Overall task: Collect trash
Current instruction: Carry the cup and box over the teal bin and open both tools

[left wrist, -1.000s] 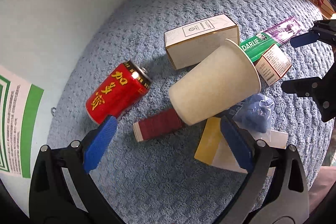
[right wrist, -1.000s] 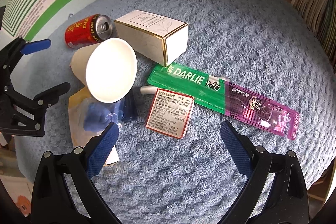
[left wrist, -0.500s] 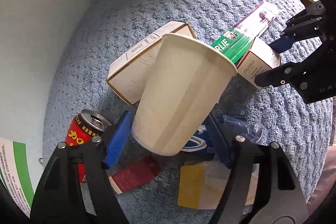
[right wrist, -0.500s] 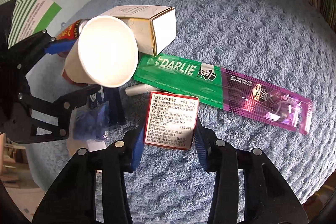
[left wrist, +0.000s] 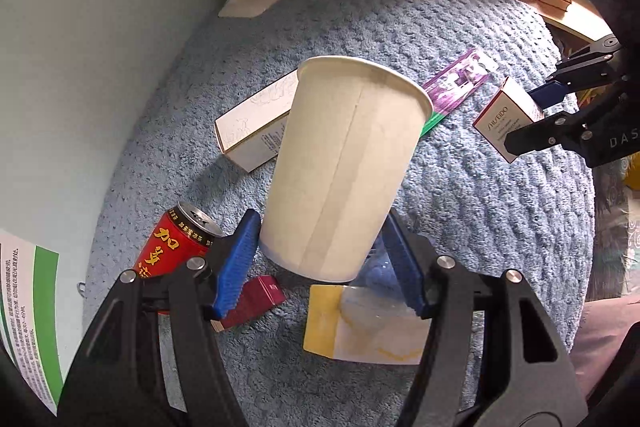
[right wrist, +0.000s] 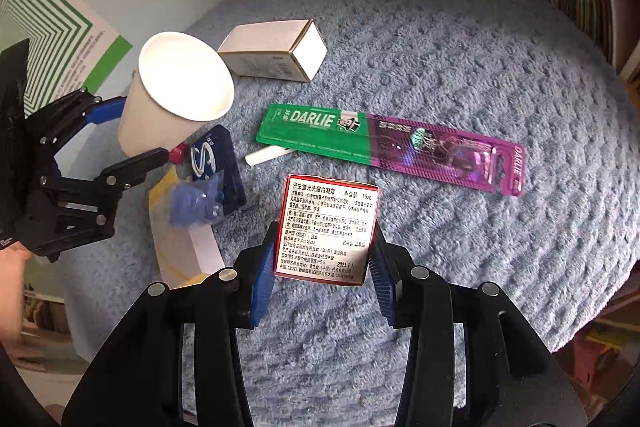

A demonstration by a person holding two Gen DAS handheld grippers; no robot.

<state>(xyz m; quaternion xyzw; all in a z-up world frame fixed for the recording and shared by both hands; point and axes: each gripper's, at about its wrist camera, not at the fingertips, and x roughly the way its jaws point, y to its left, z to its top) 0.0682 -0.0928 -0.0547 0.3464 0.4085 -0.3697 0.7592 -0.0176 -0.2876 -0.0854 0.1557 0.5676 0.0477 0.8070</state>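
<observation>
Left wrist view: your left tongs (left wrist: 320, 259) are pinching the paper cup (left wrist: 344, 167); your right tongs (right wrist: 322, 267) are pinching the small red-edged box (right wrist: 326, 229).

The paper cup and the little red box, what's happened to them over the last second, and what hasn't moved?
The left claw closed on the cup, which lay on its side, and tipped it upright. The right claw closed on the red box and lifted it off the blanket. The can, white box and toothbrush pack stayed put.
</observation>
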